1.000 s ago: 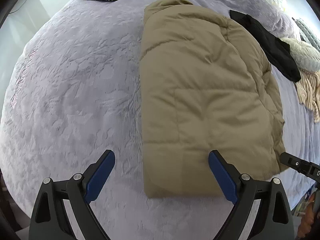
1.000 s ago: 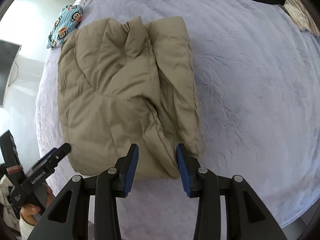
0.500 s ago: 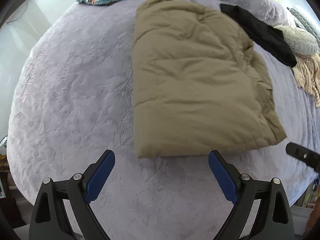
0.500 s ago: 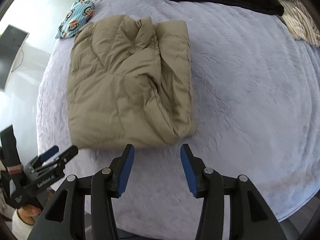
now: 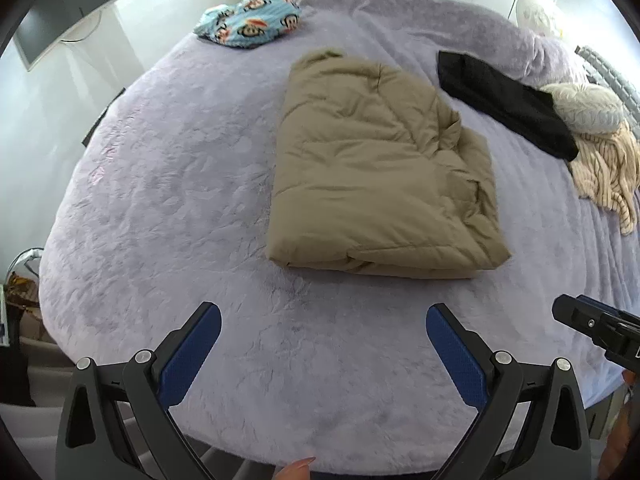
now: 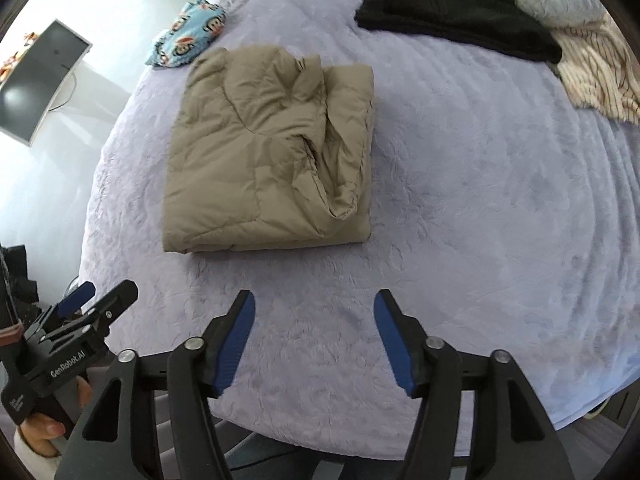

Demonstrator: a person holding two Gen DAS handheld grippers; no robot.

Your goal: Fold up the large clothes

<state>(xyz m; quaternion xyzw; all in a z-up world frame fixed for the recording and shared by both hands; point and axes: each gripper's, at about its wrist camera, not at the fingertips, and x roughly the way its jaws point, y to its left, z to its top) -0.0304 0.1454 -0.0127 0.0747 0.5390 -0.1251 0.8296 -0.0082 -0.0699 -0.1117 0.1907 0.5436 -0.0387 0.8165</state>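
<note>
A tan puffy jacket (image 5: 376, 176) lies folded into a thick rectangle on the lavender bed (image 5: 168, 208); it also shows in the right wrist view (image 6: 272, 148). My left gripper (image 5: 322, 350) is open and empty, held back above the bed's near edge, short of the jacket. My right gripper (image 6: 314, 338) is open and empty, also short of the jacket's near edge. The left gripper appears at the lower left of the right wrist view (image 6: 96, 300).
A black garment (image 5: 504, 100) lies folded at the back right, beside a cream knit and a striped cloth (image 5: 604, 168). A blue monkey-print cloth (image 5: 250, 18) lies at the far side. A monitor (image 6: 36, 84) stands off the bed's left.
Both grippers have drawn back from the jacket toward the bed's near edge. The right gripper, earlier narrow around the jacket's corner, has let go and opened wider. The jacket stays folded.
</note>
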